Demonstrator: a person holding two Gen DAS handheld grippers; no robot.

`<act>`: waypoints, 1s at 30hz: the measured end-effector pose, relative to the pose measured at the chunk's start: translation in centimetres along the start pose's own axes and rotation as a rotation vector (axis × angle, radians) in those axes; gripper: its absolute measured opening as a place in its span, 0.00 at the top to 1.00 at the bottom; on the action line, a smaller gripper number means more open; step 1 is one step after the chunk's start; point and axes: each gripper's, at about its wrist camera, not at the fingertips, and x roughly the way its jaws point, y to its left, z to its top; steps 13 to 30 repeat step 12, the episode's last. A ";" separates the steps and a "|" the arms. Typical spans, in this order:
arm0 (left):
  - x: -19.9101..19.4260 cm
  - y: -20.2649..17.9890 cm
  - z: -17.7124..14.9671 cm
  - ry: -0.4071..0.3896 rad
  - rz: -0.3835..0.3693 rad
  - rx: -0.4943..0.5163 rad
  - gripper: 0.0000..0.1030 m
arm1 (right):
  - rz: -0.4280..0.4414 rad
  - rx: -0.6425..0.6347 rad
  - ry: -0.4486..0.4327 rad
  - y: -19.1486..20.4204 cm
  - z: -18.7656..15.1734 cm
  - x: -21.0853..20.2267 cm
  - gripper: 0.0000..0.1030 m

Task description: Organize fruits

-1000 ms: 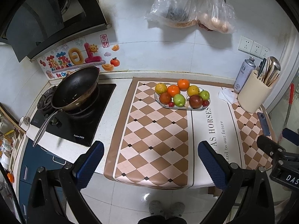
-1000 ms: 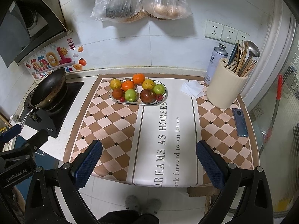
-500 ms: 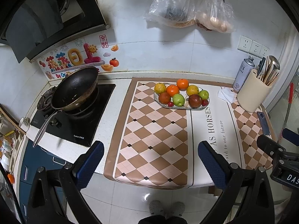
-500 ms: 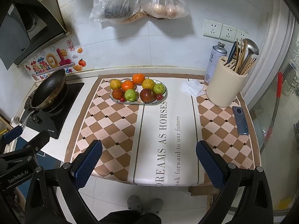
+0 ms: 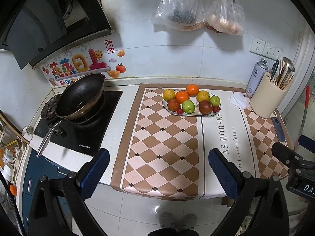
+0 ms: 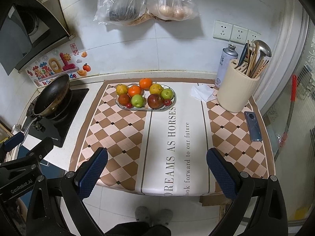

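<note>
An oval plate (image 5: 204, 115) (image 6: 149, 108) stands at the back of the checkered mat, holding several fruits: oranges (image 5: 182, 96) (image 6: 145, 83), green apples (image 5: 188, 106) (image 6: 137, 100), yellow citrus, dark red fruits (image 5: 206, 107) (image 6: 155, 101) and small red ones. My left gripper (image 5: 157, 167) is open and empty, high above the counter's front edge. My right gripper (image 6: 156, 166) is open and empty, at the same height to its right. Both are far from the plate.
A black pan (image 5: 80, 96) sits on the stove at the left. A cream utensil holder (image 6: 235, 86), a spray can (image 6: 226, 63), a tissue (image 6: 202, 94) and a phone (image 6: 253, 125) are at the right. Plastic bags (image 6: 143, 2) hang on the wall above.
Both views have shifted very slightly, as if the grippers drifted a little back and up. Nothing on the counter has moved.
</note>
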 end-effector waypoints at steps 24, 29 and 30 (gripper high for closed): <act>-0.4 0.0 0.0 -0.008 -0.006 0.000 0.00 | 0.000 0.007 0.001 0.1 -0.3 -0.3 0.01; -0.4 0.0 0.0 -0.008 -0.006 0.000 0.00 | 0.000 0.007 0.001 0.1 -0.3 -0.3 0.01; -0.4 0.0 0.0 -0.008 -0.006 0.000 0.00 | 0.000 0.007 0.001 0.1 -0.3 -0.3 0.01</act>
